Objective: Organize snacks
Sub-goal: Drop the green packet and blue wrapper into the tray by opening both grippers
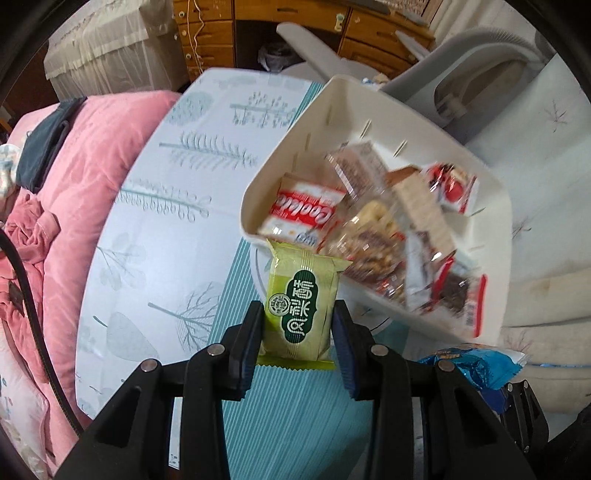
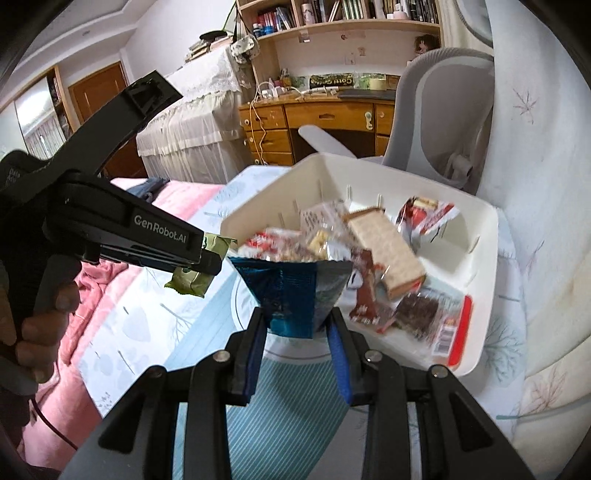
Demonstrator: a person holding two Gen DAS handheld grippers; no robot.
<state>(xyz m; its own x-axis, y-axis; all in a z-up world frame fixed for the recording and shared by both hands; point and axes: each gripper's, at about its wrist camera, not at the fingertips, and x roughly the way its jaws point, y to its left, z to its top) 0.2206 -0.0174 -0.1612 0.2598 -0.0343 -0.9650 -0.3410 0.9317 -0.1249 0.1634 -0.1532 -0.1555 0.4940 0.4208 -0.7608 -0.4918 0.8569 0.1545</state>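
Clamping green pastry packet (image 1: 301,306) in left gripper (image 1: 298,332), blue pouch (image 2: 295,295) in right gripper (image 2: 297,325); light, crinkly, crushable; gripping mid-body, lower centre.

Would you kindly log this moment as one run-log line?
left gripper: shut on green pastry packet | right gripper: shut on blue foil packet | both near white plastic basket of snacks

Home bedroom doubling as a study. Pink quilt (image 1: 96,155) on a bed left of the hand-held gripper (image 1: 297,325), wooden desk (image 2: 321,125) with drawers ahead, bookshelf (image 2: 343,18) packed with books above it, grey office chair (image 2: 443,107) ahead-right, lace-covered piano-like piece (image 2: 195,122) ahead-left, wardrobe doors (image 2: 99,99) far left.
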